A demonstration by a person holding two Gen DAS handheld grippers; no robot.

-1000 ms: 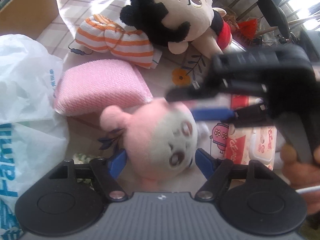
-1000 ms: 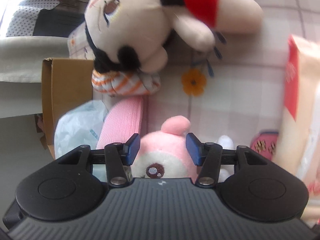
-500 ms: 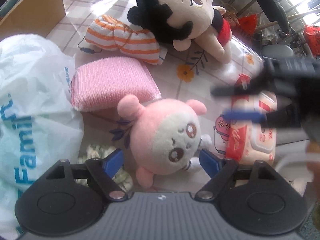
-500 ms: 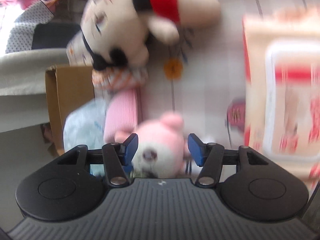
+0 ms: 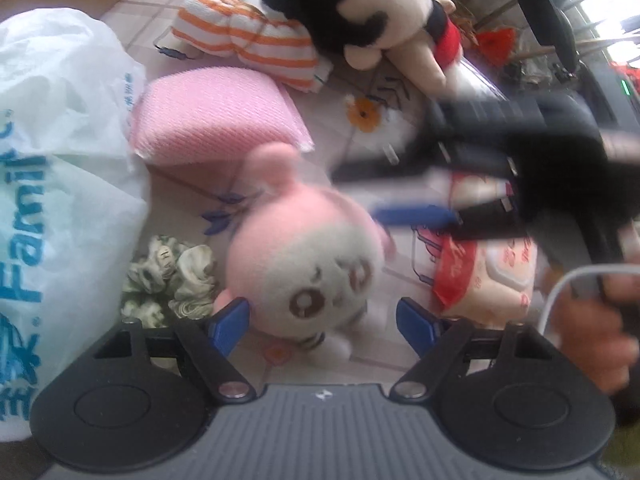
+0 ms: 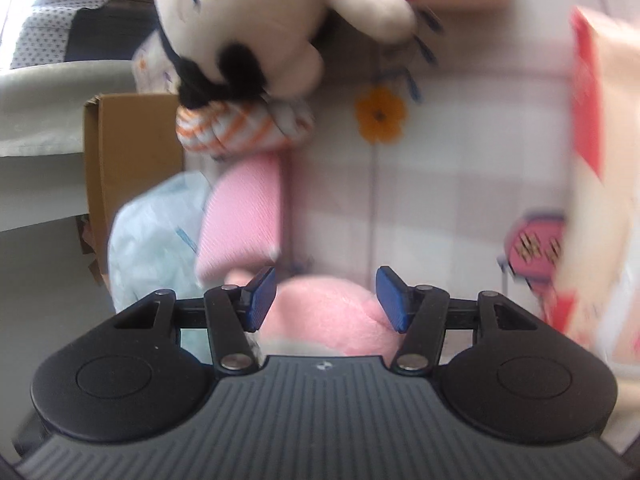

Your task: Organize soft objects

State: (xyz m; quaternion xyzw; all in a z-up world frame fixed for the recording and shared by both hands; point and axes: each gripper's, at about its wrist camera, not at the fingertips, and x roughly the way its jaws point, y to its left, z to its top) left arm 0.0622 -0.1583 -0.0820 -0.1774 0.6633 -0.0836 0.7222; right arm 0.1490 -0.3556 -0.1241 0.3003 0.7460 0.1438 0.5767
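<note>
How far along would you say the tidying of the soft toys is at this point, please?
Nothing looks put away yet. The black-haired doll, striped bundle and pink cushion lie loose on the tablecloth. In hand: both tools are open around the pink plush, the left tool at its face, the right tool over its head, neither pressing it. Everything remains to be sorted.

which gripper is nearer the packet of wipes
Right. The right gripper hangs just above the packet of wipes; the left gripper straddles the pink plush beside it.
</note>
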